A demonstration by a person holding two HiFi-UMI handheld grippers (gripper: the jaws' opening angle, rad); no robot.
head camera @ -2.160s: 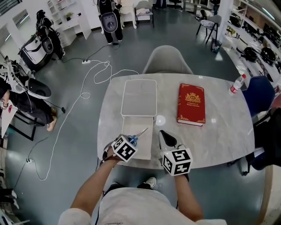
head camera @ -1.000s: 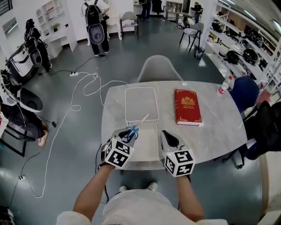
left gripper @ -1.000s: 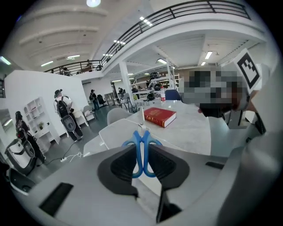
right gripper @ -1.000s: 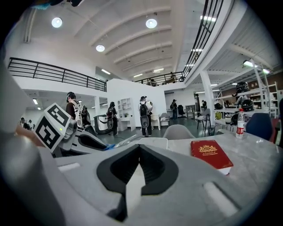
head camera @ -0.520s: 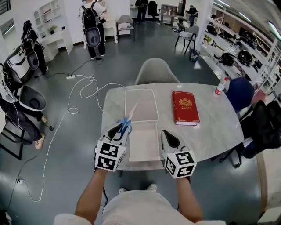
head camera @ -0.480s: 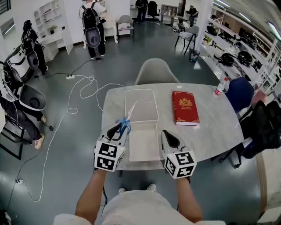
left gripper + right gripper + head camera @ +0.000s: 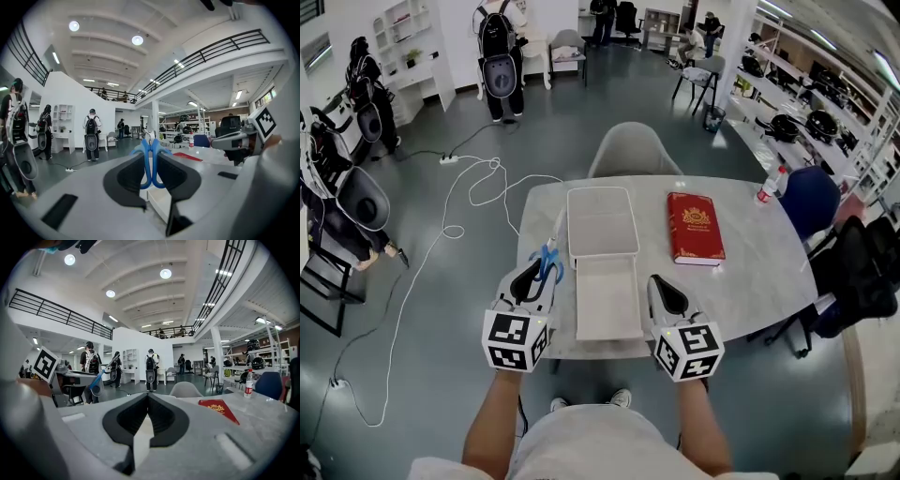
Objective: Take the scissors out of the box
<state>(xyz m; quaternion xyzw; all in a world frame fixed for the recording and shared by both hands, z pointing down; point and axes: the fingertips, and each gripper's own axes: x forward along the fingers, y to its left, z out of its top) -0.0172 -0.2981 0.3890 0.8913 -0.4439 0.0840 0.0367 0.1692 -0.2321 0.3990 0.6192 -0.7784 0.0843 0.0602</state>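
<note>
Blue-handled scissors (image 7: 549, 255) are clamped by their handles in my left gripper (image 7: 534, 272), which is shut on them. They hang in the air over the table's left part, left of the open white box (image 7: 607, 309), blades pointing away from me. In the left gripper view the blue handle loops (image 7: 146, 161) stand upright between the dark pads (image 7: 126, 176). My right gripper (image 7: 658, 283) hovers just right of the box. Its jaws (image 7: 147, 397) are shut with nothing in them.
The box's flipped-open lid (image 7: 602, 223) lies beyond its base. On the marble table (image 7: 750, 281) a red book (image 7: 696, 228) lies to the right, with a water bottle (image 7: 766, 187) at the far right edge. A grey chair (image 7: 631, 150) stands behind the table.
My left gripper has lifted the scissors up out of the box and carried them to the left, turning them so the blades point away. The right gripper has barely moved.
</note>
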